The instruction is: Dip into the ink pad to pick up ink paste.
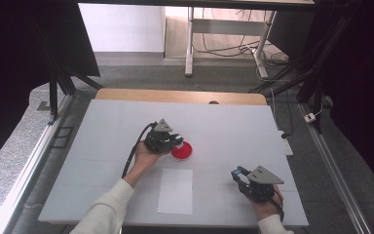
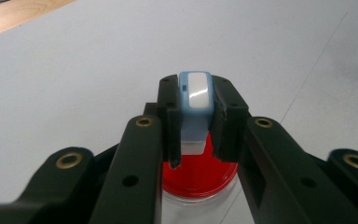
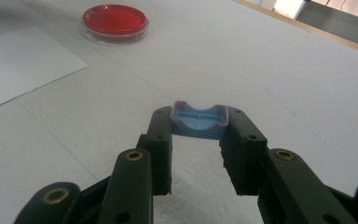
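Left hand-held gripper (image 2: 193, 116) clamps blue stamp body (image 2: 195, 93) directly above red dish (image 2: 200, 179). Right hand-held gripper (image 3: 198, 128) grips blue cap (image 3: 198, 120), well right of dish. Risk: stamp slips, tilts, smears pad; dish skids on bench (image 1: 233, 126).

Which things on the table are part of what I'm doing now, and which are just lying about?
In the job:
- left gripper, shut on the blue-and-white stamp
- red dish, under that stamp
- right gripper, shut on the blue cap

Lying about:
- white paper sheet
- white table
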